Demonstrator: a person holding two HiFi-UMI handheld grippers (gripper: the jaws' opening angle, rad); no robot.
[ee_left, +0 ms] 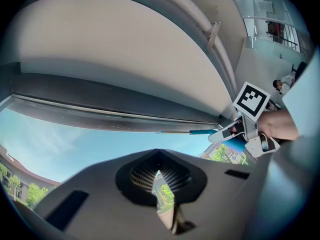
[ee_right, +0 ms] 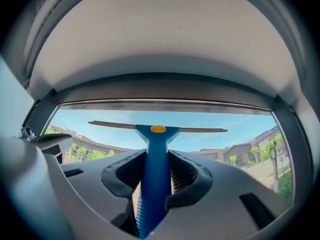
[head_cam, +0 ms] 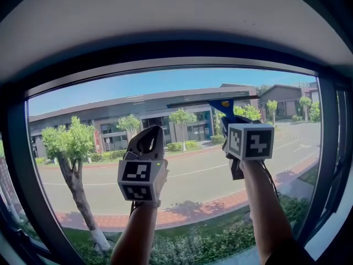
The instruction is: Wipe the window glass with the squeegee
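**Now high on the pane, squeegee poised for a stroke**

The right gripper (head_cam: pixel 228 121) has its jaws clamped on the blue handle of the squeegee (head_cam: pixel 216 101), held upright with the blade level across the upper right part of the window glass (head_cam: pixel 187 175), just under the top frame (head_cam: pixel 165 65). Whether the rubber edge actually presses the glass cannot be told from these views. The left gripper (head_cam: pixel 146 141) is raised beside it, lower and to the left, its jaws drawn together with nothing between them. This looks like the start of a wiping pass. The next move probably calls for keeping the blade flat and level against the glass while drawing it steadily down, with the handle held firmly so that it does not twist.
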